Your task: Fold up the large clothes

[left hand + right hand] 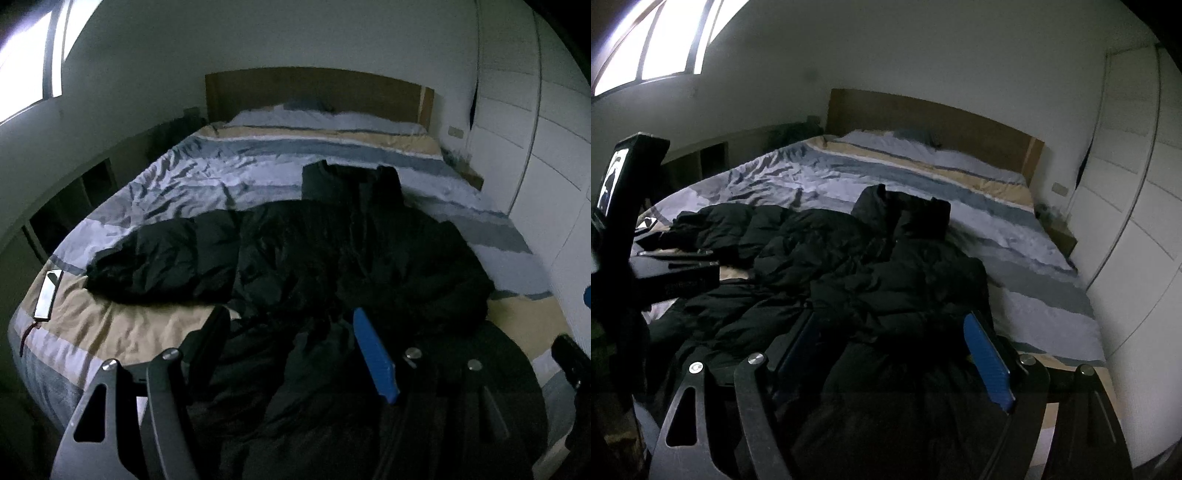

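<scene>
Both sets of jaws stood apart and empty: the left gripper (291, 328) and the right gripper (892, 332), its jaws opening, hung above the crumpled black puffy quilted jacket (314, 251) on the striped bed cover (207, 173). It looked soft, bulky, light and slippery; hem corners or shoulders seemed the best holds.

We see a black puffer jacket (332, 258) (849, 258) spread rumpled across the foot half of the bed (207, 173) (1015, 236), one sleeve stretched toward its left edge, its collar end pointing at the headboard, its hem crumpled at the foot edge.
</scene>
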